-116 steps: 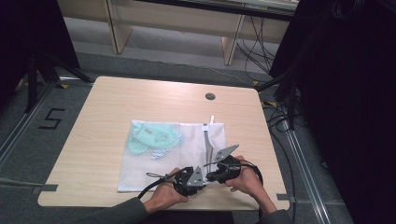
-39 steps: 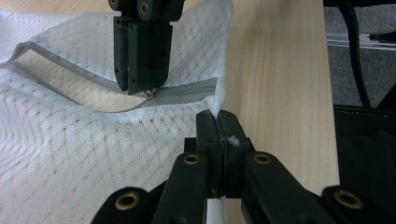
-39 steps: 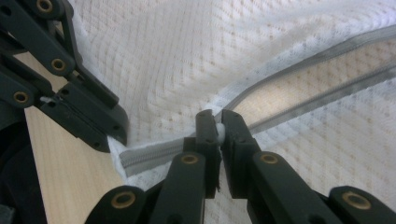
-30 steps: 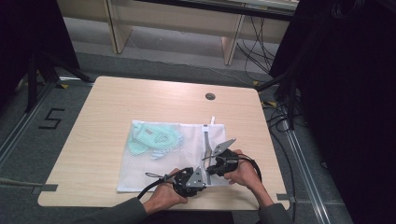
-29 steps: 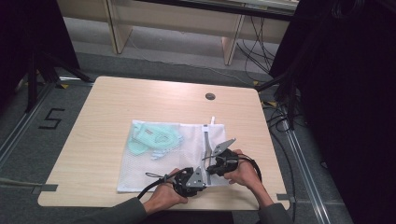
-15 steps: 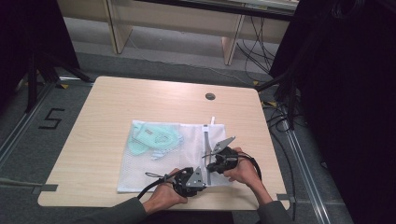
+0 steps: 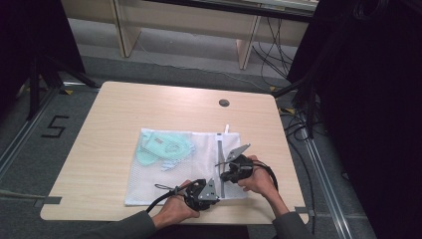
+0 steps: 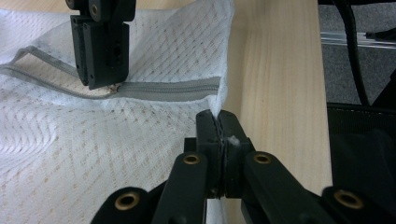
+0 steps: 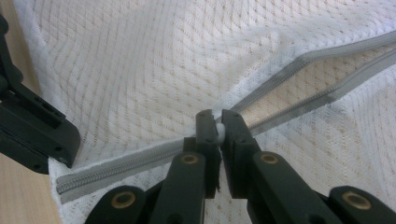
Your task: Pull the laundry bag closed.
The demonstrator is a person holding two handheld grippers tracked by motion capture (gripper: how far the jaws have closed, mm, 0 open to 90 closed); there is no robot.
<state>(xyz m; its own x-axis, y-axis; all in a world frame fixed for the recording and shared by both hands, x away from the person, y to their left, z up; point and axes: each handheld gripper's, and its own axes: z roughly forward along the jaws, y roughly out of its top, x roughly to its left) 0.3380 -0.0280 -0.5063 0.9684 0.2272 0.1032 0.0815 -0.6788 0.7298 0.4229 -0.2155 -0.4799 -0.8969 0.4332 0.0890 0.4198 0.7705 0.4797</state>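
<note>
Since 3.9 s ago the right gripper (image 7: 234, 171) has edged a bit further up the zip, away from the left gripper (image 7: 201, 191); the mesh bag (image 7: 164, 174) lies as before, flat on the worktop (image 7: 109, 114), near its front edge.

Taking the bag as landmark, left to right: pale green items (image 7: 161, 148) sit inside its far-left part, seen thru the mesh. Left gripper is at the bag's near-right corner, held by the person's left hand (image 7: 171, 211), w/ its cable (image 7: 164, 195) trailing back over the mesh. In the left gripper view its fingers (image 8: 208, 140) are pressed together, clamped on the bag's edge just by the closed end of the grey zip (image 8: 163, 88). Right gripper, in the right hand (image 7: 259, 179), is over the zip line along the bag's right side, grey plate (image 7: 238, 151) on top. In the right gripper view its fingers (image 9: 233, 130) are pinched on a small white bit at the zip slider (image 9: 218, 127); zip is closed on the left gripper's side of that point, open beyond it, w/ worktop wood showing in the gap. A white tab (image 7: 226, 128) sticks out from the bag's far-right corner
</note>
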